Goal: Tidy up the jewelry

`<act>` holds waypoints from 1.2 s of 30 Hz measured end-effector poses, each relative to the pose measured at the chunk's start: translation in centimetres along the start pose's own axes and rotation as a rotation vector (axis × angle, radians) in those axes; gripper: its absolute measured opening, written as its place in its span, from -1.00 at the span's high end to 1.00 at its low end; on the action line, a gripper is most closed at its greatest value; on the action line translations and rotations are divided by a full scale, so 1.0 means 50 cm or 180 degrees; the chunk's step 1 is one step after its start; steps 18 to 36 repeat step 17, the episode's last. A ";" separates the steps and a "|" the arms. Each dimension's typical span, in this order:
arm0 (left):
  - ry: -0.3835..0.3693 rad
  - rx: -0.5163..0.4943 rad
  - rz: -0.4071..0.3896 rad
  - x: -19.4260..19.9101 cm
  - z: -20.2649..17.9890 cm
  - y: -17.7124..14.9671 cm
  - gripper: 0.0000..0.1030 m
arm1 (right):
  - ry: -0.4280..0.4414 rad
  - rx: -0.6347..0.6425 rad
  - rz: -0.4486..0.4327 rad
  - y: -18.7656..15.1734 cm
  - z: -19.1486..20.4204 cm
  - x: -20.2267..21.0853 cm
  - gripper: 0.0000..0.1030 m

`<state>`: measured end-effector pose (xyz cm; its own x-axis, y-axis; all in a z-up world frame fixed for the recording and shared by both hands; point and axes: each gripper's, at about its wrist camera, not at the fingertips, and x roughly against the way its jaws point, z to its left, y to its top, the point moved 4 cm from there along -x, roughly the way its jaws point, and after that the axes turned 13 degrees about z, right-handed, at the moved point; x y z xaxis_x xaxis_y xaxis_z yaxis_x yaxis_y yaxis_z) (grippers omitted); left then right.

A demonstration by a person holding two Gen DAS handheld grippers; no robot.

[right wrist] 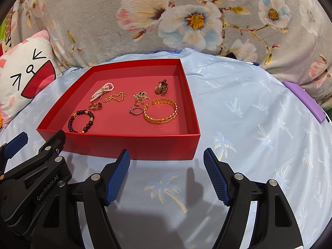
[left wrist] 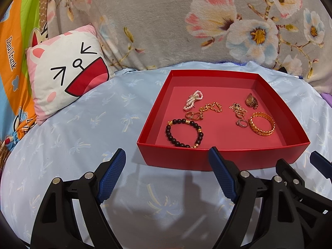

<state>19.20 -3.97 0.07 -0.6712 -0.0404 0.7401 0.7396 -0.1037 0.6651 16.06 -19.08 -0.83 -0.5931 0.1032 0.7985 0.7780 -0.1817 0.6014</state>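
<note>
Both grippers hover low over the pale blue sheet (right wrist: 249, 112), just short of the near wall of the red tray (left wrist: 207, 159): the left gripper (left wrist: 166, 178) has its blue pads spread wide with nothing between them, and the right gripper (right wrist: 167, 177) is likewise spread and empty. Off to the left a cartoon-face cushion (left wrist: 66, 74) leans against the floral blanket (left wrist: 166, 20). All the jewelry lies inside the one tray, and going left to right it counts as follows: one dark bead bracelet (left wrist: 184, 133) flat near the front-left corner, one pearl piece (left wrist: 192, 99) whose long axis runs diagonally from front-left to back-right, a small cluster of gold rings (left wrist: 194, 115) (their number cannot be told), one gold chain (left wrist: 211, 106) stretched roughly left to right, a tangle of small gold pieces (left wrist: 238, 109), one silver ring (left wrist: 242, 122), one wide gold cuff (left wrist: 262, 124) with its gap facing back-left, and one brownish ring-like piece (left wrist: 251, 100) nearest the back-right corner.
</note>
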 end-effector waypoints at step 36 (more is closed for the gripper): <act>0.0014 -0.0013 -0.0006 0.001 -0.001 0.000 -0.54 | -0.0003 -0.0010 0.0002 -0.003 -0.004 0.000 -0.40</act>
